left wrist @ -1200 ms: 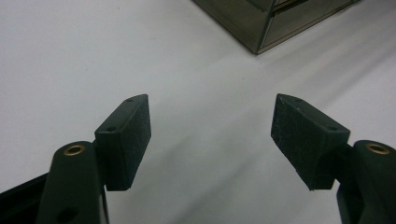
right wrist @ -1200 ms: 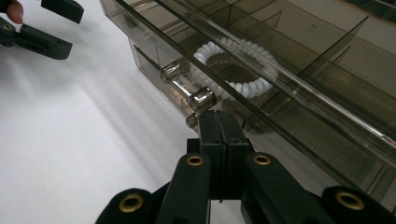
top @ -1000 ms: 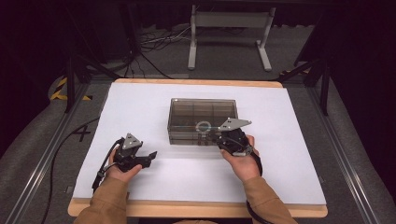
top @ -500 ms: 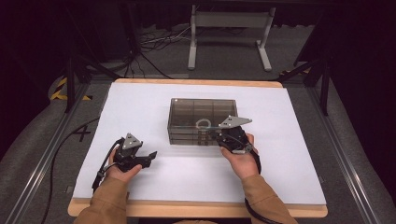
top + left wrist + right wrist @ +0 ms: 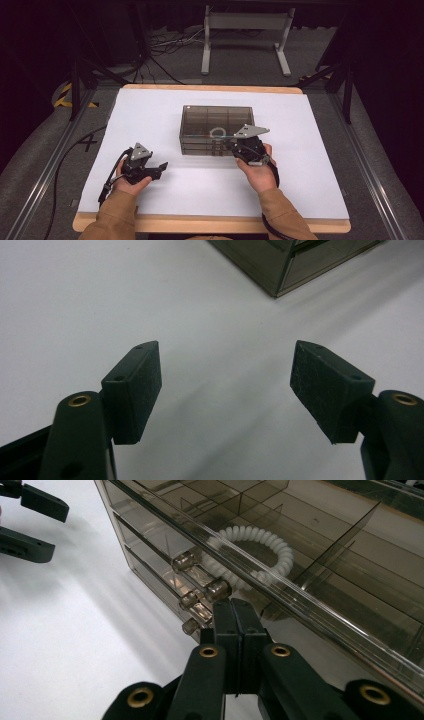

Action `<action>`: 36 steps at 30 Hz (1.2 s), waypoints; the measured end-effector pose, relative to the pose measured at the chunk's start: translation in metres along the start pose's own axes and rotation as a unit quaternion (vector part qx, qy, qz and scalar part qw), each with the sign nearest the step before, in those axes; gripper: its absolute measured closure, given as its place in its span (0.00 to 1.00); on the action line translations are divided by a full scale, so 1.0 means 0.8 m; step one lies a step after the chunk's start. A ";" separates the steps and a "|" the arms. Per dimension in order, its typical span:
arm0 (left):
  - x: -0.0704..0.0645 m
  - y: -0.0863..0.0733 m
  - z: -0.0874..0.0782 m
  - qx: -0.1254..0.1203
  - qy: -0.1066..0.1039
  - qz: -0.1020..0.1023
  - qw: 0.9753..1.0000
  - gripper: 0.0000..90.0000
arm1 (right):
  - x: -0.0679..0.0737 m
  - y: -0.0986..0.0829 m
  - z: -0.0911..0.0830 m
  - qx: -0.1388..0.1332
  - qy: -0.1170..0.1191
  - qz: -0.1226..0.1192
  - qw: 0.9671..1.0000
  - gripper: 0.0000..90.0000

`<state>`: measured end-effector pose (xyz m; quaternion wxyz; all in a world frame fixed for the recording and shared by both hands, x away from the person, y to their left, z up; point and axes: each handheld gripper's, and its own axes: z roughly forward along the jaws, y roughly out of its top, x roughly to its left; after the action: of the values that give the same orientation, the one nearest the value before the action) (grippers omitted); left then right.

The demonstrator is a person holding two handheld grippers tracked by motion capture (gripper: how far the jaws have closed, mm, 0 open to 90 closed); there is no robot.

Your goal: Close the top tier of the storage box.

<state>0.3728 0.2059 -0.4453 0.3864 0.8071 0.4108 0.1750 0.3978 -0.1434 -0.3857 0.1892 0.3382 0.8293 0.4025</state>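
From the high view we see a white table (image 5: 150, 115) with a smoky transparent drawer box (image 5: 216, 125) standing near its middle. Our right gripper (image 5: 239, 147) sits against the box's front face at its right end, held by our right hand (image 5: 257, 172). Our left gripper (image 5: 161, 168) rests low on the table, well apart from the box and to its left, held by our left hand (image 5: 127, 180). A white ring (image 5: 218, 132) shows faintly through the box's top, but this view is too small to tell how either pair of jaws stands.

The left gripper view fills that in: we look along the left gripper (image 5: 225, 385), its two pads spread wide with bare white table (image 5: 90, 295) between them and nothing held. A corner of the drawer box (image 5: 280, 265) sits at the top edge, apart from the jaws.

The right gripper view brings us closest. The right gripper (image 5: 234, 605) has its jaws pressed together, with no gap that we can see, their tips just below the upper clear drawer knob (image 5: 217, 588); we cannot tell whether anything is pinched. More knobs (image 5: 192, 612) stand beneath it on the lower drawers. The ring proves to be a white coiled hair tie (image 5: 272, 555) lying in a front compartment of the drawer box (image 5: 350, 580). Farther off at upper left, the left gripper (image 5: 30, 522) shows its open jaws.
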 end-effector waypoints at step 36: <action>0.004 -0.008 -0.008 0.002 0.002 -0.009 1.000 0.33 | -0.036 -0.014 -0.085 0.003 0.041 -0.077 0.996 0.55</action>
<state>0.3677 0.2134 -0.4463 0.3851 0.8041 0.4188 0.1723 0.3737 -0.2054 -0.3524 0.1840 0.2572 0.8614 0.3976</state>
